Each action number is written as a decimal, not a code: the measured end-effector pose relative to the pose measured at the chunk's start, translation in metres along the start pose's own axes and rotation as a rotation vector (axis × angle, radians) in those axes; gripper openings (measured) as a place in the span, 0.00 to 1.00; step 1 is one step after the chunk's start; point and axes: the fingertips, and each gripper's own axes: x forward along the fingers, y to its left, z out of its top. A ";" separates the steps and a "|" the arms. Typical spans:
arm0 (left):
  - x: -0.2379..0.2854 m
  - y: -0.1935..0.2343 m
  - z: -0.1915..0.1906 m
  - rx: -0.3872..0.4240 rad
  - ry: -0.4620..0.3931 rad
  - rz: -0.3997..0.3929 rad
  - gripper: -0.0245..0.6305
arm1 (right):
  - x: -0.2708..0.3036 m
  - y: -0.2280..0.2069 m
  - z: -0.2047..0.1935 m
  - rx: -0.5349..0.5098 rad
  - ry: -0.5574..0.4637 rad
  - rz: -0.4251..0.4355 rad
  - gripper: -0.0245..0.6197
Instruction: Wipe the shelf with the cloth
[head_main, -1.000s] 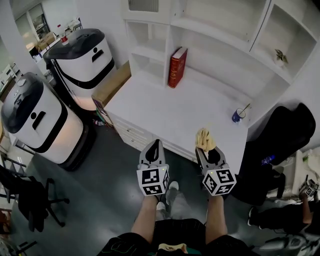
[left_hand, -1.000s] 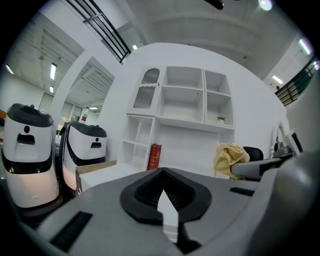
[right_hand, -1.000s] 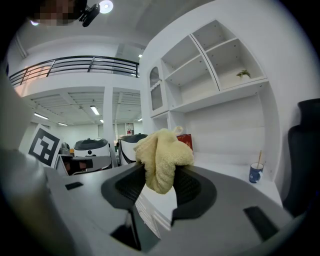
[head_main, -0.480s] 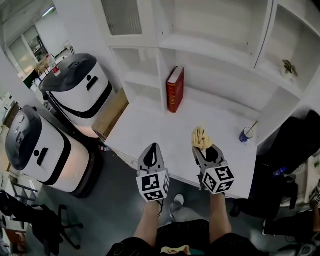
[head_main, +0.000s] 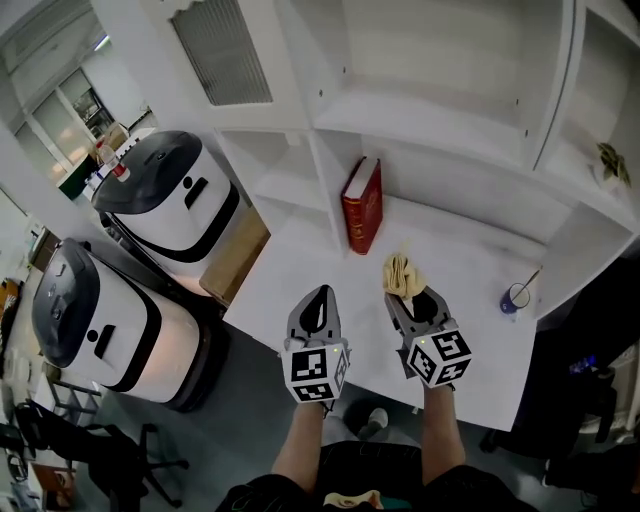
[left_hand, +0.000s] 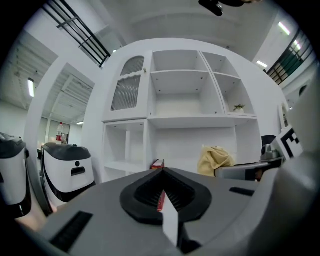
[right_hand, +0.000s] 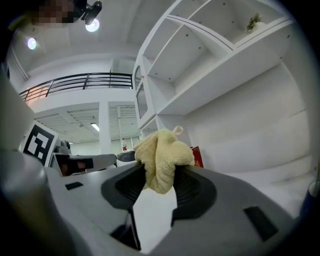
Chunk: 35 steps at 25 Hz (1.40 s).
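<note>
The right gripper (head_main: 404, 296) is pinching the bunched yellow cloth (head_main: 402, 271) between its jaws. By my judgement, the approach is calling for lowering that wad until it is pressing flat on the white shelf (head_main: 470, 255) before sweeping, keeping clear of the red book (head_main: 361, 205) standing just above and left. The cloth is sticking out ahead of the jaw tips at frame centre, over the shelf, while the left gripper (head_main: 319, 295) is hovering beside it, pressed together on nothing.
</note>
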 end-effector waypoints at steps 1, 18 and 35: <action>0.006 0.000 0.005 0.003 -0.006 -0.003 0.04 | 0.003 -0.005 0.004 0.001 -0.006 -0.001 0.30; 0.071 0.015 0.144 0.094 -0.266 -0.105 0.04 | 0.061 -0.007 0.133 -0.258 -0.124 0.070 0.30; 0.097 0.036 0.292 0.213 -0.530 -0.211 0.04 | 0.121 0.062 0.298 -0.445 -0.380 0.176 0.30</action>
